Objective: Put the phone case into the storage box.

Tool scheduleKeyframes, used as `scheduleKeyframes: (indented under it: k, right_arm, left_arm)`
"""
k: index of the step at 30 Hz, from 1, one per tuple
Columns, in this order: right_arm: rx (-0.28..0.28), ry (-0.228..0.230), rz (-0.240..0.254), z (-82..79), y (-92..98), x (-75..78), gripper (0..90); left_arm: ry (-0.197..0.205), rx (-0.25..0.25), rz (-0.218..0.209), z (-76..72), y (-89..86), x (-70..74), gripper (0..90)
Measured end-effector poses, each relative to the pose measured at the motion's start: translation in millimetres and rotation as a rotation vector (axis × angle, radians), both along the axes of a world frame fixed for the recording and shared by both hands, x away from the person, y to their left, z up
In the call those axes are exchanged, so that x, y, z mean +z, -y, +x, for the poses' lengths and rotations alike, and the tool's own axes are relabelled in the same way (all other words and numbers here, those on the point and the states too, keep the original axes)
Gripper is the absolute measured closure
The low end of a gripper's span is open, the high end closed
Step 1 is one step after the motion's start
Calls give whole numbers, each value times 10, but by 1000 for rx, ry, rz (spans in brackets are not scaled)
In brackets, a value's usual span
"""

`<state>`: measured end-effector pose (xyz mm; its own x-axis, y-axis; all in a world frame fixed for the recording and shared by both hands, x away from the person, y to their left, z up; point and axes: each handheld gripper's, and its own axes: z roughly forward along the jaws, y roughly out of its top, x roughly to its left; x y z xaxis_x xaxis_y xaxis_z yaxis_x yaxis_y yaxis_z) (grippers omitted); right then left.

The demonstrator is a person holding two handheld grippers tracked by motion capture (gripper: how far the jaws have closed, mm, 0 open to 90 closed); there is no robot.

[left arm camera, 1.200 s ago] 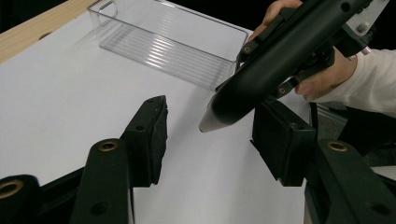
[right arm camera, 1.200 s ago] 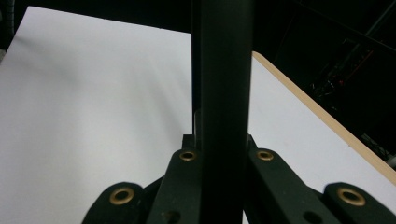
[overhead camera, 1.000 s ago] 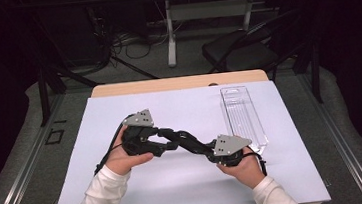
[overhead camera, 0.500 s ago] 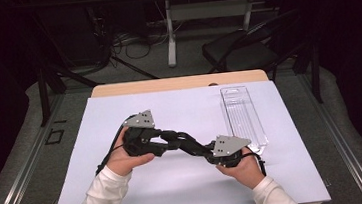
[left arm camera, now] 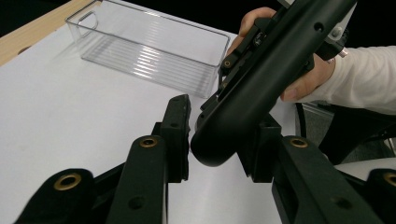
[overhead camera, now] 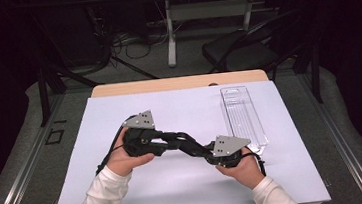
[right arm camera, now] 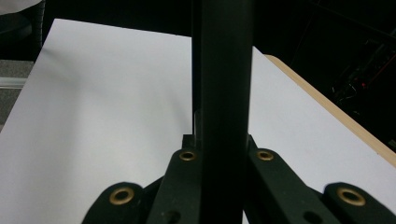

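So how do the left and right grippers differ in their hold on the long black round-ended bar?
The right gripper is clamped on the long black bar's shaft; the left gripper has just been closing around its rounded tip, one pad seemingly short of contact. Both straddle the same bar.

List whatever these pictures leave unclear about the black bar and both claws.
- Black bar: in the high view its outline is too dark to separate from the claws, and in the right gripper view the top edge cuts it off.
- Left claw: its jaws have just been closing around the bar's rounded end. In the left gripper view the bar hides whether both sides press on it.
- Right claw: it is clamped on the bar, which covers the contact faces.
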<state>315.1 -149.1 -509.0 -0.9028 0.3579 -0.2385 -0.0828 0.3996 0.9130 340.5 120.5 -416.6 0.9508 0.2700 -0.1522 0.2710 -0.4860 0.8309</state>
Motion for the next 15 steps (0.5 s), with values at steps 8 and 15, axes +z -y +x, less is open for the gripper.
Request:
scheduleKeyframes:
  k: [8,15]
  right_arm:
    - [1,-4,2,4,3,-3,877]
    - [5,-13,9,9,7,-5,877]
  left_arm:
    - [5,-1,2,-1,0,1,692]
    - [9,-1,7,-7,2,2,715]
